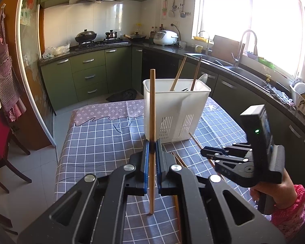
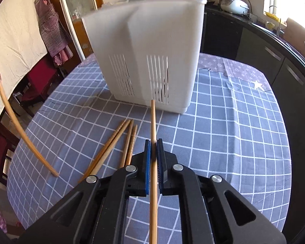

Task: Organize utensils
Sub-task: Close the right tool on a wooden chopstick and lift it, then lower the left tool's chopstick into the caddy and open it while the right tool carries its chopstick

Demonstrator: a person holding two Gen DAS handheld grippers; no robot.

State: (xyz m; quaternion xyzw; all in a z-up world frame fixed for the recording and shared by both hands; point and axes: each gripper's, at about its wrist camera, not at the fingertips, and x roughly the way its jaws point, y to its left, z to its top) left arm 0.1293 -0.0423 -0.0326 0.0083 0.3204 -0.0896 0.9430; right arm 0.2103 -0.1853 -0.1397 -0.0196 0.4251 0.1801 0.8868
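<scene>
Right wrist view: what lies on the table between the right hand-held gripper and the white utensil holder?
Only bare checked tablecloth, crossed above by the chopstick the right hand-held gripper clamps. Loose chopsticks lie just left of that line, short of the white utensil holder.

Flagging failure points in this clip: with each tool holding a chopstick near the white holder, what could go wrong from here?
1. The left tool pinches its chopstick low on the shaft, so it may pivot or slip.
2. The right tool aims its chopstick at the white holder wall; pushing forward could shove or tip it.
3. The loose chopsticks lie close by and could get knocked.
</scene>
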